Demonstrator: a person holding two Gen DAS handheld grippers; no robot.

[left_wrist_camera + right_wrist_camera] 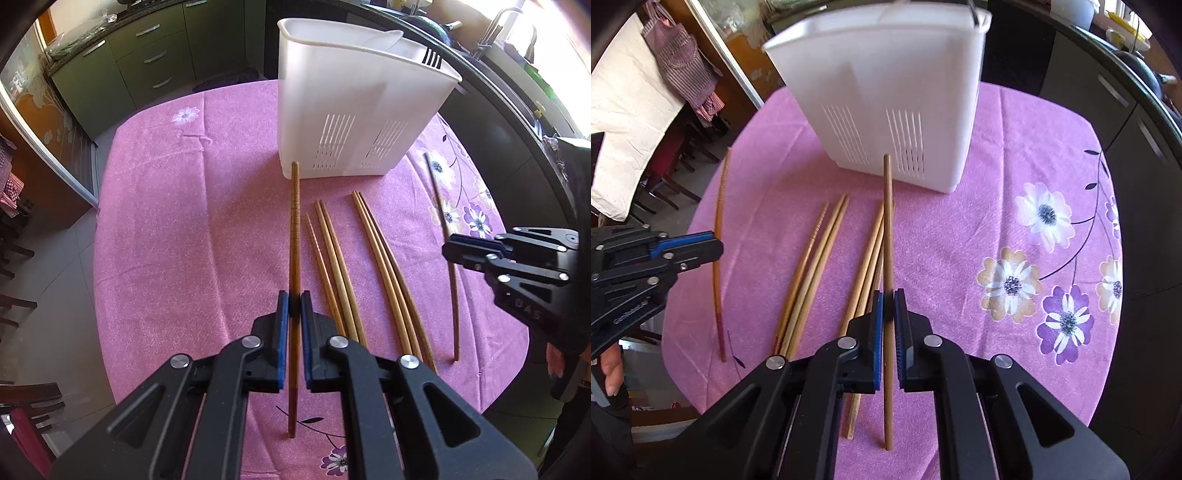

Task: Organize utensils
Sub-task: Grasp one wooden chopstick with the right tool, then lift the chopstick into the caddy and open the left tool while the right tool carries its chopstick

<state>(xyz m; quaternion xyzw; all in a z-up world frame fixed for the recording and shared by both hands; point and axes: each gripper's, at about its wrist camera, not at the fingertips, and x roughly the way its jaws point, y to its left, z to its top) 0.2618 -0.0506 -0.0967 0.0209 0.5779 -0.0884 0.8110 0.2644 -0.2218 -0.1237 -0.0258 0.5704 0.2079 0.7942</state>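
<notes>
My left gripper (294, 304) is shut on a reddish-brown chopstick (294, 236) and holds it above the pink tablecloth (177, 221), pointing at the white utensil holder (354, 107). My right gripper (888, 304) is shut on a darker brown chopstick (888, 221), also pointing at the holder (886, 92). Several loose chopsticks (354, 266) lie on the cloth between the two grippers; they also show in the right wrist view (816, 266). A fork's tines (433, 59) stick out of the holder. Each gripper shows in the other's view, the right (448, 248) and the left (714, 245).
The round table's edges drop off at left and front. Green kitchen cabinets (140, 62) stand behind. A dark counter with a sink (517, 74) runs along the right. Chairs (665, 177) and hanging cloths stand to the left.
</notes>
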